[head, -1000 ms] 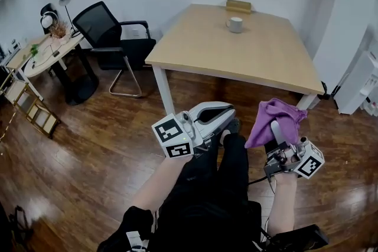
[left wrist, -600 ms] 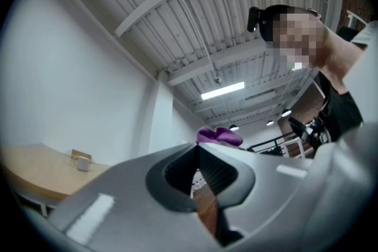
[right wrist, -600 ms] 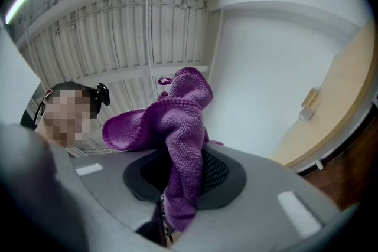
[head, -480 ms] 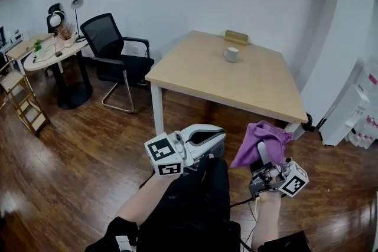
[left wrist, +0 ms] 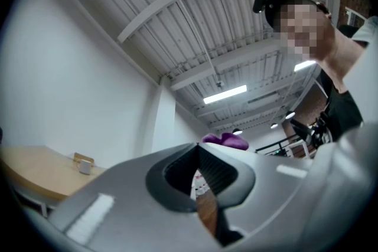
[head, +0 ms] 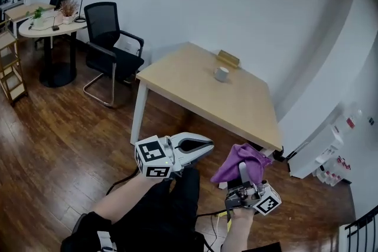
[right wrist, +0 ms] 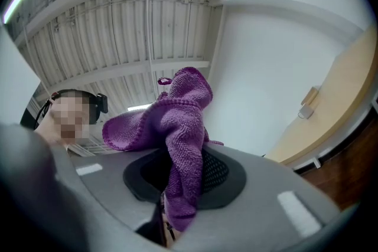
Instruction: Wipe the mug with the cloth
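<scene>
A white mug (head: 221, 73) stands on the far side of the light wooden table (head: 195, 88), well away from both grippers. My left gripper (head: 208, 143) is held close to the person's body, shut with nothing in it. Its jaws meet tip to tip in the left gripper view (left wrist: 198, 149), where the mug (left wrist: 85, 167) is small at lower left. My right gripper (head: 243, 173) is shut on a purple cloth (head: 238, 162), which bunches up above the jaws (right wrist: 177, 121). In the right gripper view the mug (right wrist: 305, 112) is far off at the right.
A small wooden block (head: 228, 58) lies behind the mug. A black office chair (head: 109, 44) stands left of the table, with a round white desk (head: 50, 25) beyond it. A white unit (head: 319, 153) stands against the right wall. The floor is dark wood.
The head view has tilted and pulled back, so the table and mug look smaller and farther. Both grippers sit lower in the picture, still near the body. The cloth stays clamped.
</scene>
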`<action>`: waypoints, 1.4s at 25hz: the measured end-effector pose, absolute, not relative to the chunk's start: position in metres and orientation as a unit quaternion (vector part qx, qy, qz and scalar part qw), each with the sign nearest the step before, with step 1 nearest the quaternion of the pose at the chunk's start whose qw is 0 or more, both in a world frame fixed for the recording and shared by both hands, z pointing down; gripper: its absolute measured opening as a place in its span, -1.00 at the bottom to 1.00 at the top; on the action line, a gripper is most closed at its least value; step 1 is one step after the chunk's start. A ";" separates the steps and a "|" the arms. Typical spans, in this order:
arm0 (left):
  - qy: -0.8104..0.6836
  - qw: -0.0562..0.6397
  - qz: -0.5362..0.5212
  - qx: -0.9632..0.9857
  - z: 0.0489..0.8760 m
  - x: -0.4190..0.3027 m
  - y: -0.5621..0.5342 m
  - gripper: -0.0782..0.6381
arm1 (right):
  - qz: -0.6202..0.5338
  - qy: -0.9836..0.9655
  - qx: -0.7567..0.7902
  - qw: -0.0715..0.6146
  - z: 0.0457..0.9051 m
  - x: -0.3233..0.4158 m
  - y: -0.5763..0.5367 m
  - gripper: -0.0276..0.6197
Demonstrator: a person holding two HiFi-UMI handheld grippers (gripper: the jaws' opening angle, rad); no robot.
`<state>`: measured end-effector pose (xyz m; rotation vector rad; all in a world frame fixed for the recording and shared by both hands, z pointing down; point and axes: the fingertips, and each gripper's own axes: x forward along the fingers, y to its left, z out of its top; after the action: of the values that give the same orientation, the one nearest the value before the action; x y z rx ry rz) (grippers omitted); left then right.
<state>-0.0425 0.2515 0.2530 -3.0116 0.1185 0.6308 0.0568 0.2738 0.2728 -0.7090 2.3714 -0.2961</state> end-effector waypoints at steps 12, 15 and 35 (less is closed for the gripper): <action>0.038 0.062 0.209 -0.975 0.247 -0.046 0.279 -0.75 | -0.038 0.912 -0.286 0.290 0.262 0.054 0.305 -0.66; 0.042 0.059 0.207 -0.976 0.248 -0.048 0.283 -0.75 | -0.018 0.912 -0.290 0.290 0.256 0.053 0.314 -0.66; 0.042 0.060 0.202 -0.977 0.249 -0.045 0.288 -0.75 | 0.008 0.901 -0.310 0.303 0.247 0.058 0.324 -0.67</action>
<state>-0.0448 0.2880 0.2493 -2.9560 0.1275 0.6118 0.0584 0.3239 0.2471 -0.8220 2.3876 0.0201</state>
